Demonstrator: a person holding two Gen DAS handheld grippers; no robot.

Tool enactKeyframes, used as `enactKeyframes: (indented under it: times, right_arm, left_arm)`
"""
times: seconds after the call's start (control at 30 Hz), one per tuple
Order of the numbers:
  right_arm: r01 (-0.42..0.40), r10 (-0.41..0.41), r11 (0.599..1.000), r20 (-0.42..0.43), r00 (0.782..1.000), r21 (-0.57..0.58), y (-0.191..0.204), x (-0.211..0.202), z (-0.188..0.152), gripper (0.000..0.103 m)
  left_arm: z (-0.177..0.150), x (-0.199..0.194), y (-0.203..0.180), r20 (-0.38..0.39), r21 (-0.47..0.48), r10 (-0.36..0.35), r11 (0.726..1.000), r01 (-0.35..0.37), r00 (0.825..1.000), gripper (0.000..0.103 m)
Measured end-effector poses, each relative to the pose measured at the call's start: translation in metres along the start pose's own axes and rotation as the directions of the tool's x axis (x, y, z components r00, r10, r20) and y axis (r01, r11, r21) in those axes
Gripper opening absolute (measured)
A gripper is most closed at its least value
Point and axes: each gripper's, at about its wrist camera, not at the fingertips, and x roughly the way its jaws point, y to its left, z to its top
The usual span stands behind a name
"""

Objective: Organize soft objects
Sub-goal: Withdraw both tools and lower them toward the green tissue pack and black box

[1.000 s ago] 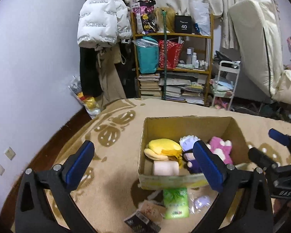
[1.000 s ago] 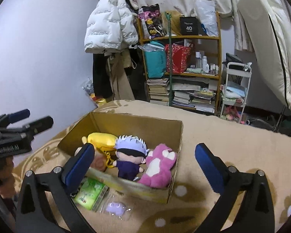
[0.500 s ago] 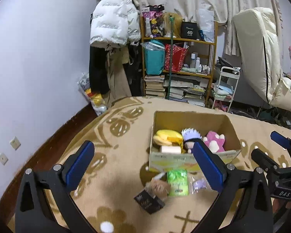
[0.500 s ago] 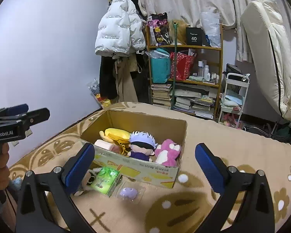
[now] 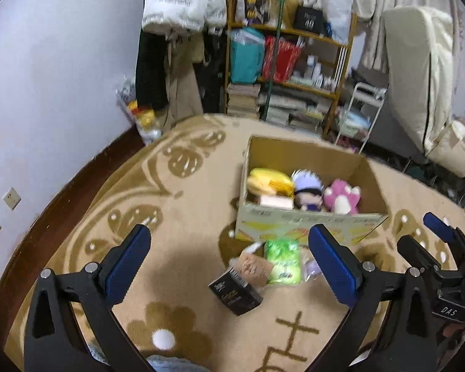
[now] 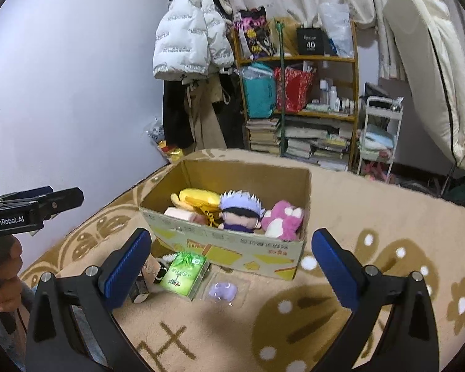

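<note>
A cardboard box [image 5: 307, 223] [image 6: 232, 245] stands on the beige rug. In it lie a yellow plush [image 5: 268, 179] [image 6: 198, 198], a white-haired doll [image 5: 307, 189] [image 6: 240, 210], a pink plush [image 5: 342, 197] [image 6: 283, 218] and a pale roll [image 5: 276, 201]. In front of the box lie a green pack [image 5: 282, 260] [image 6: 183, 272], a purple soft piece in clear wrap [image 6: 222, 290] and a dark small box [image 5: 235, 293]. My left gripper [image 5: 229, 263] and right gripper [image 6: 231, 263] are open and empty, held back from the box.
The rug [image 6: 372, 217] with brown flower patterns covers the surface. Behind it stand a cluttered shelf [image 6: 297, 93], hung coats [image 6: 192, 40], a white cart [image 6: 378, 136] and an upright mattress [image 6: 434, 62]. The wall [image 5: 62, 77] is on the left.
Both grippers have pulled back from the box, which now looks smaller and farther. More rug and the loose items in front of the box have come into view. Both stay open.
</note>
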Motion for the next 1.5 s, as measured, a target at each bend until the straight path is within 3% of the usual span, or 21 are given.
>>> enactKeyframes:
  times: [0.23,0.43,0.6,0.83,1.13,1.23,1.5]
  right_arm:
    - [-0.008,0.007,1.0,-0.069,0.998,-0.006,0.003,0.028,-0.01,0.103]
    - [-0.005,0.003,1.0,-0.138,0.99,-0.017,0.005,0.054,-0.019,0.103]
    - [0.002,-0.009,1.0,-0.211,0.977,-0.03,0.007,0.078,-0.028,0.103]
    - [0.0,-0.012,0.999,-0.282,0.959,-0.043,0.01,0.102,-0.039,0.103]
    - [0.023,-0.035,0.999,-0.368,0.929,-0.038,0.007,0.129,-0.056,0.103]
    - [0.03,-0.044,0.999,-0.403,0.914,-0.04,0.004,0.14,-0.063,0.103]
    - [0.063,-0.074,0.997,-0.471,0.879,-0.04,-0.001,0.162,-0.077,0.103]
  left_arm:
    - [-0.005,0.038,0.011,-0.143,-0.04,0.013,0.999,-0.019,0.99,0.101]
    - [-0.014,0.073,0.017,-0.284,-0.059,-0.001,0.998,-0.016,0.959,0.101]
    - [-0.018,0.093,0.018,-0.347,-0.067,0.02,0.997,-0.046,0.938,0.101]
    - [-0.03,0.126,0.021,-0.471,-0.088,0.01,0.994,-0.059,0.882,0.101]
    - [-0.043,0.154,0.024,-0.565,-0.101,0.023,0.99,-0.097,0.825,0.101]
    - [-0.048,0.164,0.028,-0.604,-0.137,-0.014,0.987,-0.086,0.797,0.101]
    - [-0.055,0.174,0.022,-0.633,-0.172,-0.063,0.983,-0.06,0.771,0.101]
